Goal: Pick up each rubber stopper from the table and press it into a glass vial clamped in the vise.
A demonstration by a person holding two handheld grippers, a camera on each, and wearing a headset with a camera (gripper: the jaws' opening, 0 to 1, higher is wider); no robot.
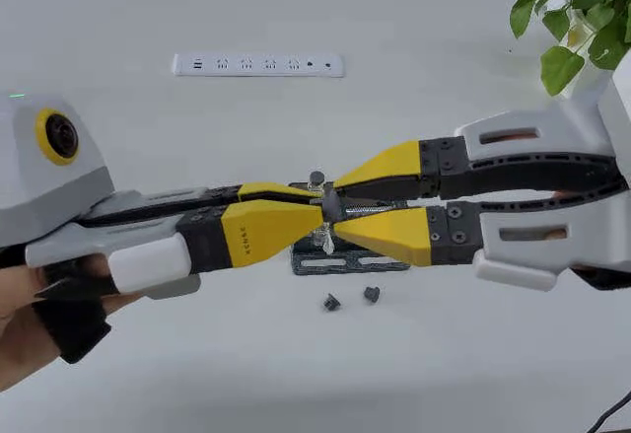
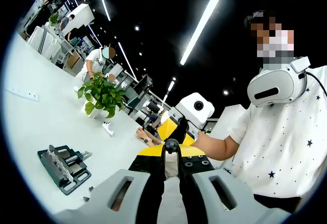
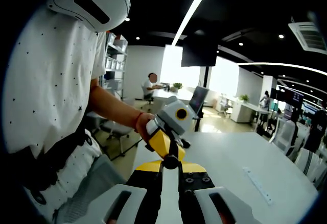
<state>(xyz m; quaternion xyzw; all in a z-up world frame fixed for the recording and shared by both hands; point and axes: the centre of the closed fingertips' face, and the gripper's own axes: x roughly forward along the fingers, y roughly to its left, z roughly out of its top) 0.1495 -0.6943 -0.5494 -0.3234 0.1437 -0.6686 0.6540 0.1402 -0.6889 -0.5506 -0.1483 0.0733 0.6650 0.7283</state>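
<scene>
Since both grippers meet tip to tip above the vise (image 1: 345,263), I judge that a stopper (image 1: 329,205) is being handed or turned between them, so that its narrow end can point down to a vial. The left gripper (image 1: 318,214) reaches in from 9 o'clock and the right gripper (image 1: 338,207) from 3 o'clock. Each has its jaws narrow, and both seem pinched at the tips on this one piece. The stopper is small, dark grey and mostly hidden. Two loose stoppers (image 1: 331,302), short dark plugs, lie on the table (image 1: 148,354) at 6 o'clock from the vise. A clear vial (image 1: 321,240) stands in the vise, hard to see.
</scene>
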